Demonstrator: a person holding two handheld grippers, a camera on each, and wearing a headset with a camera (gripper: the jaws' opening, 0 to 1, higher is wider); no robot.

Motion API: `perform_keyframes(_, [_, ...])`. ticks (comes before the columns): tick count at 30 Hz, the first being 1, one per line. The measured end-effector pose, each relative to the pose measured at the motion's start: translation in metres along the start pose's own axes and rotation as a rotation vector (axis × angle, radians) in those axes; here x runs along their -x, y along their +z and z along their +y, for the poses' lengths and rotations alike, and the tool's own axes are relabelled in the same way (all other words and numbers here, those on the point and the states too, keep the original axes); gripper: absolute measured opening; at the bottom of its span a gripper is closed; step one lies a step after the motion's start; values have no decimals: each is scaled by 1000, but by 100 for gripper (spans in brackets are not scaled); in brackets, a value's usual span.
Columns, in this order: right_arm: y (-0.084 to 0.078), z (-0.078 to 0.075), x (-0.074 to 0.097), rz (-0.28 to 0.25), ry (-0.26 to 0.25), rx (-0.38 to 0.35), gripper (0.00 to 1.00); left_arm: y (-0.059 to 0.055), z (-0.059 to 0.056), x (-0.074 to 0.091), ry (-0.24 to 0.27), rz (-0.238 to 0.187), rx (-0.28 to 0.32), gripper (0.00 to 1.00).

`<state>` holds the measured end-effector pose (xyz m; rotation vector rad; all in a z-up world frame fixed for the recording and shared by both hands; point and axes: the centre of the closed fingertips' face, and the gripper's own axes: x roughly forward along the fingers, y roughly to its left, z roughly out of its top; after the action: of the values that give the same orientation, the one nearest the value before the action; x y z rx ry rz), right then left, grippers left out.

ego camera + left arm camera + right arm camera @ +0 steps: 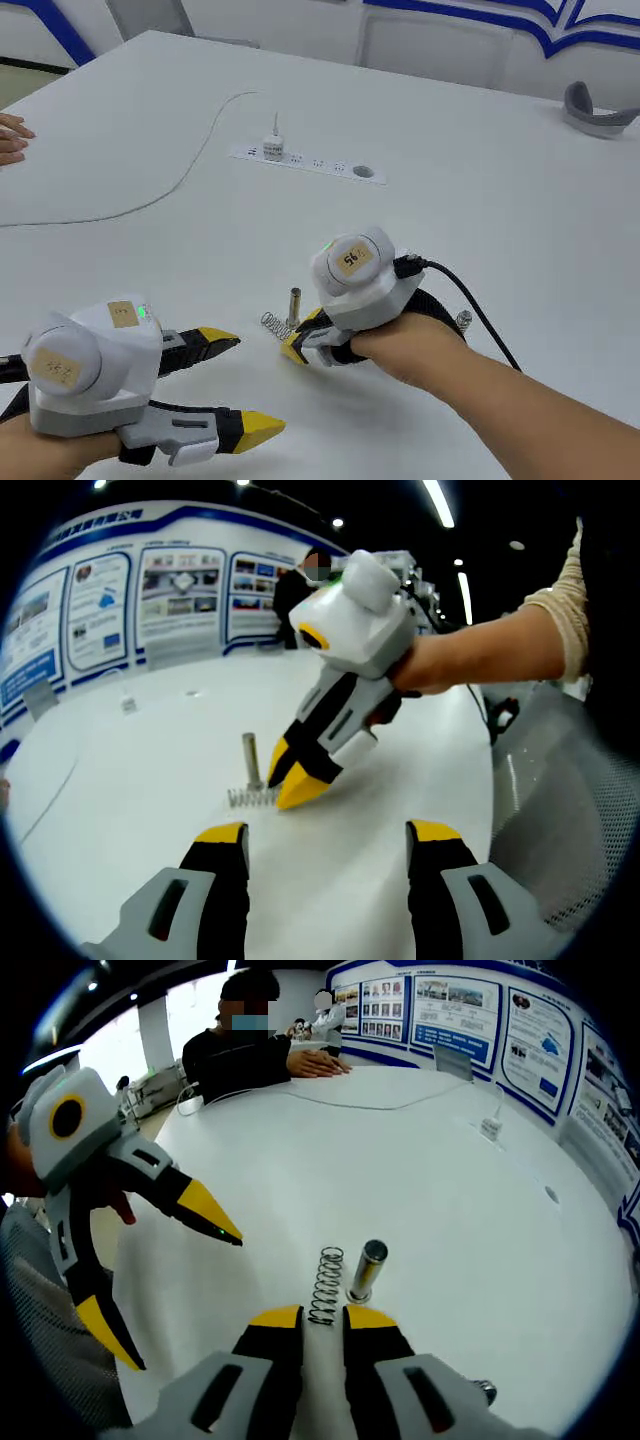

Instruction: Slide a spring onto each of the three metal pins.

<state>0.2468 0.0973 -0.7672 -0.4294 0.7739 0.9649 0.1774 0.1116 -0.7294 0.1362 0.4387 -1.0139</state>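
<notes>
White desk (pixel 450 180) under everything. The left gripper (pixel 327 832) waits with its jaws spread wide, nothing between them. The right gripper (pixel 322 1316) is down low, jaws drawn to a narrow slit; whether they pinch anything, I cannot tell. The metal pin (pixel 366 1269) stands upright just ahead of its right jaw. The spring (pixel 325 1285) lies flat ahead of the tips, beside the pin. My call: pinch the spring near one end, tip it upright, centre its bore over the pin top, then lower gently.

Bright, even overhead light. Ceiling strips (pixel 440 502) glare in the upper right of the left gripper view. White counter (pixel 470 200) nearly washed out; shadows soft, faint. Gripper views bend strongly at edges; close foreground slightly soft.
</notes>
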Motion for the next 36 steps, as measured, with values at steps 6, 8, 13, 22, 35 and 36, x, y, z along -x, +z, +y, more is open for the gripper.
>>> perform_keyframes(6, [0,-1,-2,0,4,-21,16,0,1,1,2,0,1,64])
perform_keyframes(8, [0,-2,-2,-1,4,-23,16,0,1,1,3,0,1,64])
perform_keyframes(13, [-1,-1,-1,8,3,-20,13,-1,2,1,4,2,2,64])
perform_keyframes(22, [-4,6,3,25,22,18,12,-1,3,2,6,3,-2,64])
perform_keyframes(35, [-10,23,24,51,86,117,12,-1,1,0,-2,10,-11,63])
perform_keyframes(36, [-10,26,27,51,100,126,12,-1,1,-1,-4,10,-13,62])
